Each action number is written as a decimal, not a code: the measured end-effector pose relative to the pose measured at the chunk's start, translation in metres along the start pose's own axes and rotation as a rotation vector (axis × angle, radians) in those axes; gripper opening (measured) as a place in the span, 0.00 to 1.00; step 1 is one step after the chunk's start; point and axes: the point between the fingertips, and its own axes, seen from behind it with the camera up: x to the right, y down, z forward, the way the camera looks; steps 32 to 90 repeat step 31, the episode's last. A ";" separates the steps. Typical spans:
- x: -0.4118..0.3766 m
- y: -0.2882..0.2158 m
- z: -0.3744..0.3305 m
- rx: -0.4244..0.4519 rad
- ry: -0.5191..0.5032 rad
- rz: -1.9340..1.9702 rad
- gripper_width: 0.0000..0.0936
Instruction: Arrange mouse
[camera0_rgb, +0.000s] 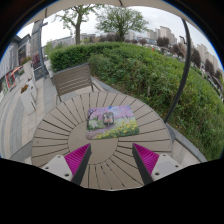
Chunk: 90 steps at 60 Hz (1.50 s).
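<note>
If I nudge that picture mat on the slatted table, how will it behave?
The mat looks thin and lies flat, so it is probably floppy and light. On the slatted table it would likely slide, though an edge might catch a gap. The tongs stand open short of it.

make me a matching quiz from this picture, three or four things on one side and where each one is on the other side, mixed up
Things:
1. picture mat
2. round slatted table
3. chair
4. hedge

Places:
A. beyond the table's far edge
B. under the mat, ahead of the gripper and its open fingers
C. lying on the tabletop
D. behind the chair, running along the terrace

Pairs: 1-C, 2-B, 3-A, 4-D
</note>
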 end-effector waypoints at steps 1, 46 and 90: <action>0.001 0.004 -0.008 -0.004 0.002 -0.001 0.91; -0.017 0.057 -0.081 -0.004 -0.017 -0.022 0.91; -0.017 0.057 -0.081 -0.004 -0.017 -0.022 0.91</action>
